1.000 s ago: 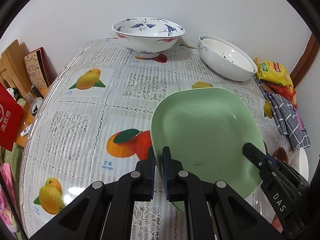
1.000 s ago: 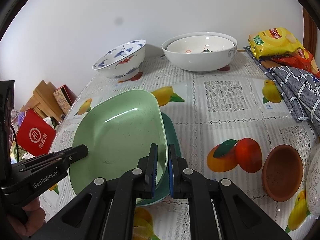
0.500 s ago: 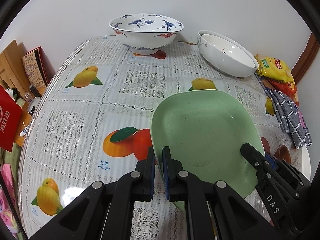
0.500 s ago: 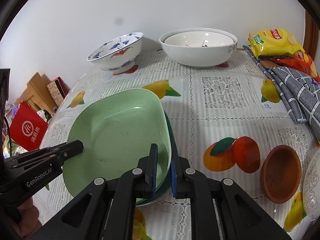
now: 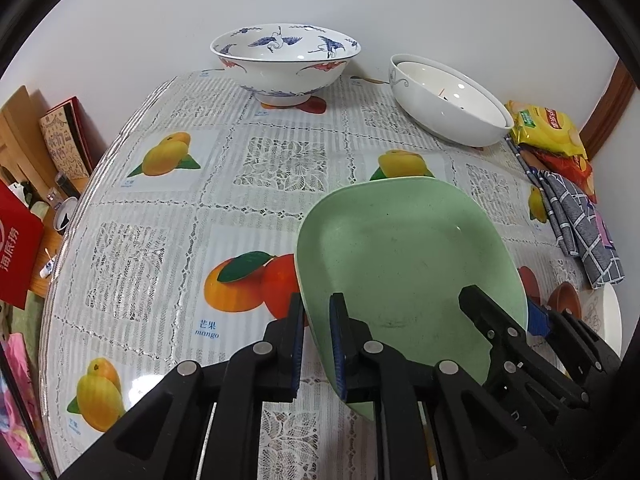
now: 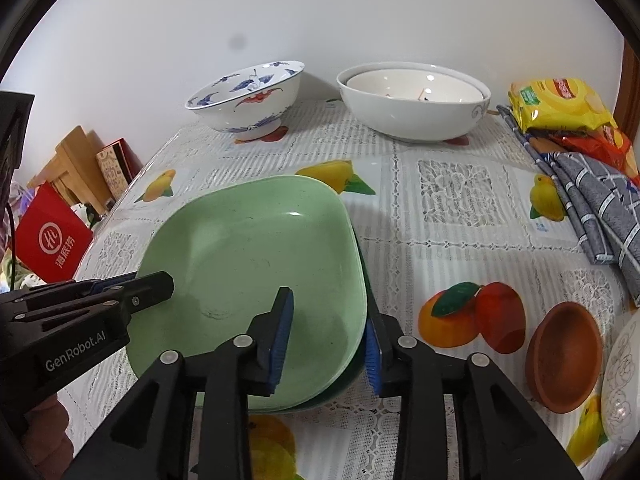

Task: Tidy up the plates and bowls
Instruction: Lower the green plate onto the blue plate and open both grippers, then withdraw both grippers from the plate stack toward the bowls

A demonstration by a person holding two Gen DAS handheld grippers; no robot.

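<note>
Nearest, the left hand-held gripper (image 5: 316, 340) straddles the near-left rim of the light green plate (image 5: 404, 264); its jaws are opening, a thin gap showing between the blue pads and the rim, so the pinch is slack. The right hand-held gripper (image 6: 330, 342) sits over the near-right rim of the same plate, and its jaws are opening too: the inner pad (image 6: 282, 336) stands clear above the plate's inside, the outer one just outside the rim, neither pressing.

The light green plate rests nested on a dark green plate (image 6: 352, 376), of which only a sliver shows along the right and near edge. Both lie on the bench (image 6: 440, 240), which is covered by a lace-pattern cloth printed with fruit.

To the right of the plates, near the bench edge, is a small brown bowl (image 6: 566, 354), and just right of it the rim of a white patterned dish (image 6: 622, 380).

Further right lies a folded grey checked cloth (image 6: 596, 208), with yellow and red snack packets (image 6: 560, 104) beyond it.

At the far side by the wall stand a blue-and-white crane-pattern bowl (image 6: 250, 98) on the left and, on the right, a large white bowl (image 6: 412, 114) with a smaller white bowl (image 6: 416, 84) nested inside.
</note>
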